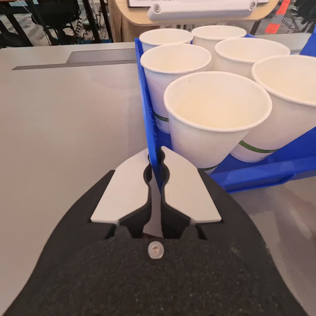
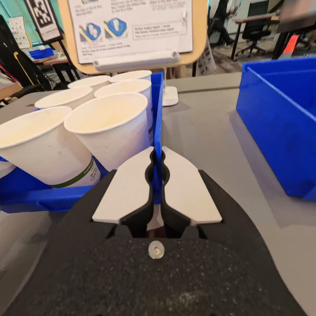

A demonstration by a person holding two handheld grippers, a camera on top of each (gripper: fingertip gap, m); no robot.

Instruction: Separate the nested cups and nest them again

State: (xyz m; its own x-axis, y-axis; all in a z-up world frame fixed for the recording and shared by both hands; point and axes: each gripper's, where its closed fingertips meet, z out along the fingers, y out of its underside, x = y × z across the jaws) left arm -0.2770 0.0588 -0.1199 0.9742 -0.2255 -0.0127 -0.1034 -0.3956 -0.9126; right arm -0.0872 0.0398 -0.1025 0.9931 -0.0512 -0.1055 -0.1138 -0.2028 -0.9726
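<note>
Evidently separated, the paper cups stand singly in the blue bin, filling the upper right of the left wrist view, mouths up, long axes leaning slightly. Each gripper pinches a bin side wall: left gripper nearly closed on the left wall, right gripper likewise on the right wall, probably to carry or steady it. A second blue bin sits at right.

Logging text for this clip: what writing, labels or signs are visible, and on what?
Near paper cup, in the blue bin: print by its green band, partly legible, not copied here.
Instruction sheet: blurred, unreadable.
Black-and-white marker sign: caption blurred.
Left-side cup: tiny print, unreadable.
</note>
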